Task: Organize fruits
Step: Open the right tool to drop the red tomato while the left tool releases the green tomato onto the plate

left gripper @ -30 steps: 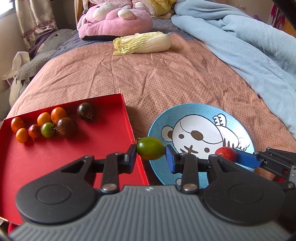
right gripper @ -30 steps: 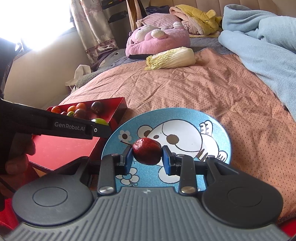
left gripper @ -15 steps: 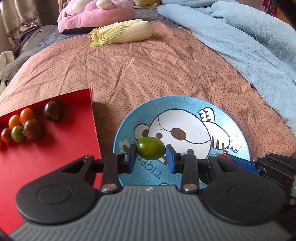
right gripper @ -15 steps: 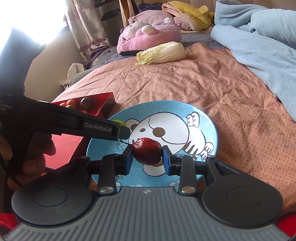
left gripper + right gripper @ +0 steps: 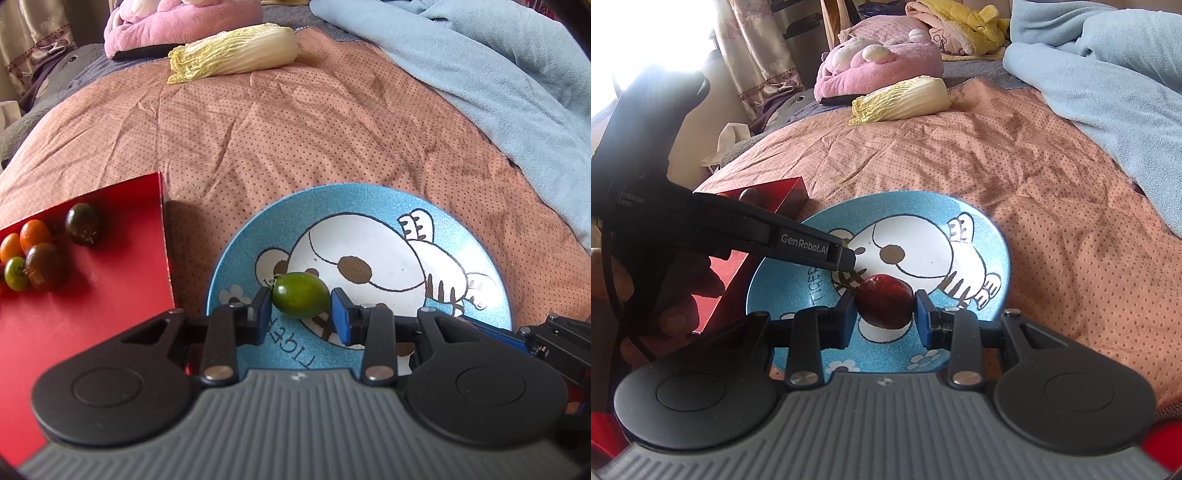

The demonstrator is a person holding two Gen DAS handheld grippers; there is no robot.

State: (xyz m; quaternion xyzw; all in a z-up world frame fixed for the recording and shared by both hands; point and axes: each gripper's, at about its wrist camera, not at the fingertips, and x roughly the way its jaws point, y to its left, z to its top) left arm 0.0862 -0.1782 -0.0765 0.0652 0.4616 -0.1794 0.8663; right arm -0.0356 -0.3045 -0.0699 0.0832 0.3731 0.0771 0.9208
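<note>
Two grippers, one tomato each, both over the blue plate (image 5: pixel 491 273). Left gripper (image 5: pixel 301 312): jaws opening, green tomato (image 5: pixel 301 300) between the pads, left pad touching it, sliver of gap at the right pad. Right gripper (image 5: pixel 885 315): clamped tight on a dark red tomato (image 5: pixel 884 304), both pads pressing on it.

Writing: "TIGER" on the plate, legible in both views; "GenRobot.AI" on the side of the left gripper's finger, readable only from the right wrist view, plus partial text ending "…isition …tem" on its body.

Left view only: loose tomatoes (image 5: pixel 44 254) on the red tray (image 5: pixel 103 314), orange, green and dark ones clustered at the left edge. Right view only: person's hand (image 5: pixel 683 295) around the left gripper's handle, bright window top left. Both views: napa cabbage (image 5: pixel 236 51) and pink plush (image 5: pixel 879 62) farther up the bed, light blue blanket (image 5: pixel 480 66) at right.
</note>
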